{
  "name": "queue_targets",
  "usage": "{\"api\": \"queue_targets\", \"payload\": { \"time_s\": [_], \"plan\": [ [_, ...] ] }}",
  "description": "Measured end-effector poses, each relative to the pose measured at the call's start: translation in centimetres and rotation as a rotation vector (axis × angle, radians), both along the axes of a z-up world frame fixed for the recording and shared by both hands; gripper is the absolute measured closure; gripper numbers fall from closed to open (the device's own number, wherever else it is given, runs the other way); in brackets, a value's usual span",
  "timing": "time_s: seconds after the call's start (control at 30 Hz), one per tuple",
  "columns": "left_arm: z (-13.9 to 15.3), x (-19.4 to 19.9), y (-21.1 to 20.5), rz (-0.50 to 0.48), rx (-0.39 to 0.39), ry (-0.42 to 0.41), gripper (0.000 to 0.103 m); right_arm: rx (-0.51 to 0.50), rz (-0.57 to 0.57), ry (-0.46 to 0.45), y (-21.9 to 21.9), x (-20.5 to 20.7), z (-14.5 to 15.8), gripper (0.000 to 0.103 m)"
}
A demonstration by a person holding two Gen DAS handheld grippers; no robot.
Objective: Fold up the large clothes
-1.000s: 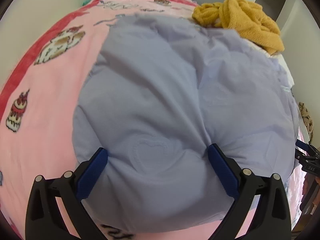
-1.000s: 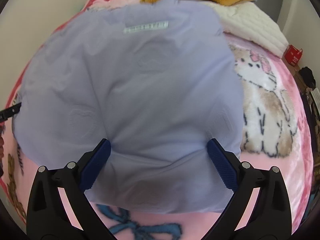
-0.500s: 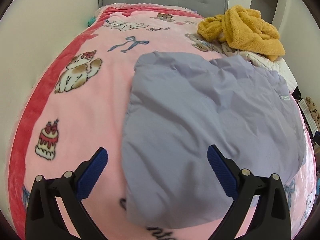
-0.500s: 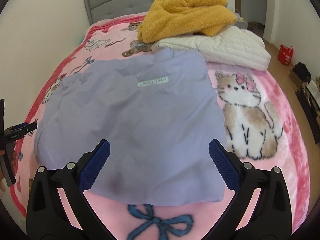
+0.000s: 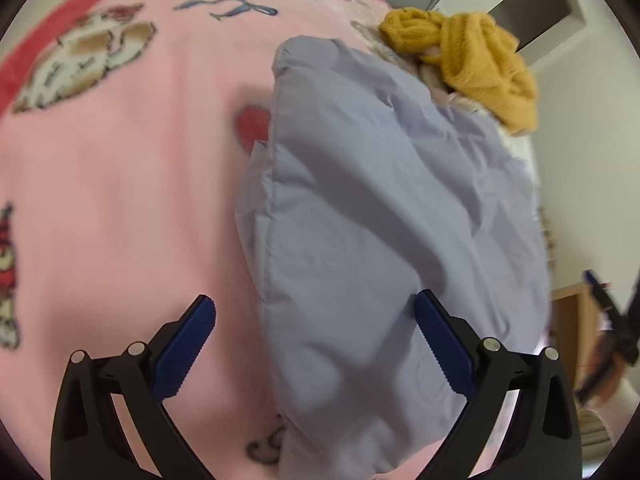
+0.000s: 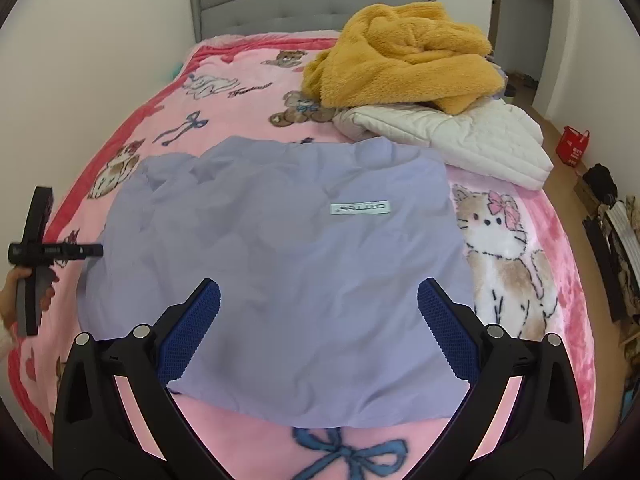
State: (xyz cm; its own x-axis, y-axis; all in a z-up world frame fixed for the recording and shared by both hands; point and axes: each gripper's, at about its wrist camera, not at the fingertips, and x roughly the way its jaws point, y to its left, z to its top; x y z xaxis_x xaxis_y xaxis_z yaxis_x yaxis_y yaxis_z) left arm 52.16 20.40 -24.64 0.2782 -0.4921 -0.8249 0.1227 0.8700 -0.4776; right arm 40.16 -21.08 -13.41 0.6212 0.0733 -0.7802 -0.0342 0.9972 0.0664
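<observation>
Purple garment [image 6: 288, 264] flat on bed [image 6: 532, 312], just ahead of both grippers. Left gripper [image 5: 316, 344] nearer its edge. Both fingers wide, holding nothing.

a small pale label [image 6: 360, 207] sits on the lilac garment [image 6: 288, 264], right of centre in the right wrist view; its print appears upside down and cannot be read. cursive lettering [image 6: 249, 90] on the pink blanket [image 6: 248, 128], upper middle, is too small to read. white marks on the red bag [image 6: 573, 147], far right, are illegible.
</observation>
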Motion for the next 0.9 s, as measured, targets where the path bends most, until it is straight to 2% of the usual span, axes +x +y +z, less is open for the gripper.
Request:
{"api": "queue_targets", "payload": {
  "time_s": [0.17,0.33,0.43,0.6,0.7,0.73,0.77,0.8,0.87,0.9],
  "plan": [
    [-2.1,1.1,2.0,0.003,-0.175,0.044,0.005,-0.018,0.031,0.023,1.7,0.6,-0.2,0.008],
    [-3.8,1.3,1.5,-0.013,-0.353,0.083,0.005,-0.031,0.071,0.043,3.5,1.2,-0.8,0.008],
    [-5.0,1.9,0.7,-0.013,-0.365,0.116,0.005,-0.038,0.09,0.048,4.2,1.3,-1.0,0.008],
    [-5.8,3.2,-0.1,-0.004,-0.43,0.144,0.005,-0.03,0.084,0.051,4.1,1.4,-0.9,0.008],
    [-5.5,3.1,-0.5,-0.026,-0.417,0.132,0.005,-0.019,0.064,0.056,3.6,1.3,-1.0,0.008],
    [-5.5,3.1,-0.7,-0.033,-0.41,0.124,0.008,-0.015,0.056,0.055,3.3,1.2,-1.0,0.008],
    [-5.4,2.9,-1.0,-0.043,-0.4,0.118,0.019,-0.012,0.05,0.053,3.0,1.0,-1.0,0.008],
    [-5.5,2.8,-1.5,-0.056,-0.386,0.117,0.024,-0.014,0.045,0.053,2.8,1.0,-1.1,0.008],
    [-6.0,3.3,-1.4,-0.047,-0.382,0.14,0.037,-0.012,0.023,0.049,2.0,0.6,-1.2,0.008],
    [-6.1,3.4,-1.4,-0.044,-0.387,0.152,0.04,-0.003,0.011,0.05,1.7,0.5,-1.4,0.008]
  ]
}}
